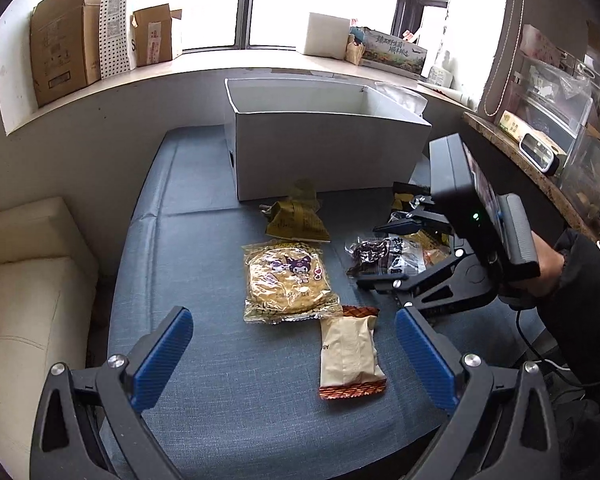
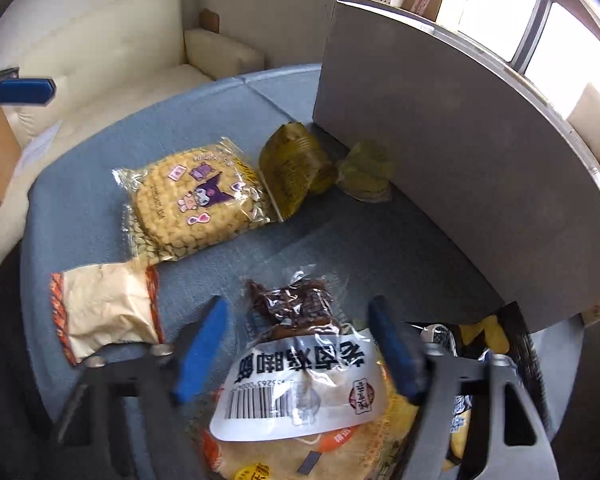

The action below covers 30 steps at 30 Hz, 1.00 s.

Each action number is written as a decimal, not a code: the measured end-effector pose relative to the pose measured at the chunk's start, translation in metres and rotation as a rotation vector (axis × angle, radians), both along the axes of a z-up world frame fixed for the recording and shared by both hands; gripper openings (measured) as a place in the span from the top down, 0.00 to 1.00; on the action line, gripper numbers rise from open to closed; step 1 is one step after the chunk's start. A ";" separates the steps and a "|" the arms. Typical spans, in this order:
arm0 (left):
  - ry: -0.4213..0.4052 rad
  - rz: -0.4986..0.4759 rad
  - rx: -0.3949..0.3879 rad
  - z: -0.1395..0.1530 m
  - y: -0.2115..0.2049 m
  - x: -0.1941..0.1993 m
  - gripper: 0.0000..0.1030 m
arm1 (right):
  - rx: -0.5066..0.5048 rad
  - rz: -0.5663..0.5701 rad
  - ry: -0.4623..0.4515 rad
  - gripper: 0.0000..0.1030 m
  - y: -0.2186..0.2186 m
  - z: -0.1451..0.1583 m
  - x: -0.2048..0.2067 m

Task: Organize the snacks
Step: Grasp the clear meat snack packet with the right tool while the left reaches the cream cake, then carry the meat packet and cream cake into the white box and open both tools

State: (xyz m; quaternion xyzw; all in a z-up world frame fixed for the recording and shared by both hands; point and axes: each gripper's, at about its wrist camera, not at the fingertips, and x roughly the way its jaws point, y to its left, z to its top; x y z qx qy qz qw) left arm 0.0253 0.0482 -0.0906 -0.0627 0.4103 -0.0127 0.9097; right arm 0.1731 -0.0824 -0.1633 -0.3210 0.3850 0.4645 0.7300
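Observation:
Several snack packs lie on a blue cloth table (image 1: 220,400). My right gripper (image 2: 298,306) points down over a clear pack of dark meat with a white label (image 2: 296,344). The pack sits between its blue pads (image 2: 200,352), and a sliver of cloth shows at the left pad. In the left wrist view that gripper (image 1: 370,254) straddles the same pack (image 1: 384,256). My left gripper (image 1: 293,316) hovers open and empty over the near table. A cartoon cookie pack (image 1: 288,280) and a beige pack with orange ends (image 1: 350,354) lie ahead of it. A white open box (image 1: 320,152) stands behind.
An olive-gold wrapper (image 1: 296,220) and a small green packet (image 1: 306,190) lie against the box front. Under the meat pack is a yellow-orange pack (image 2: 280,456), with a black and yellow pack (image 2: 484,336) beside it. A cream sofa (image 1: 28,280) stands to the left, a cluttered shelf (image 1: 540,152) to the right.

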 end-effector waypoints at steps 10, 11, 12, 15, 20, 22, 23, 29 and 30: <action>0.020 -0.042 -0.014 -0.010 -0.010 0.005 0.00 | 0.050 0.000 -0.013 0.49 -0.029 0.013 -0.017; 0.022 -0.049 -0.018 -0.011 -0.012 0.006 0.00 | 0.065 -0.009 -0.023 0.49 -0.033 0.017 -0.018; 0.021 -0.056 -0.024 -0.013 -0.014 0.007 0.00 | 0.076 -0.021 -0.016 0.49 -0.037 0.020 -0.019; 0.031 -0.096 -0.039 -0.020 -0.024 0.013 0.00 | 0.131 -0.099 -0.016 0.49 -0.055 0.037 -0.020; 0.088 -0.149 -0.018 -0.045 -0.050 0.031 0.00 | 0.258 -0.251 0.005 0.49 -0.098 0.075 -0.021; 0.109 -0.153 -0.005 -0.054 -0.057 0.037 0.00 | 0.299 -0.309 0.007 0.49 -0.116 0.088 -0.029; 0.115 -0.156 -0.008 -0.058 -0.059 0.040 0.00 | 0.319 -0.336 0.006 0.49 -0.124 0.094 -0.033; 0.161 -0.151 -0.046 -0.077 -0.062 0.052 0.01 | 0.391 -0.416 -0.002 0.49 -0.155 0.121 -0.053; 0.157 -0.147 -0.030 -0.077 -0.064 0.052 0.01 | 0.395 -0.428 -0.001 0.49 -0.158 0.122 -0.055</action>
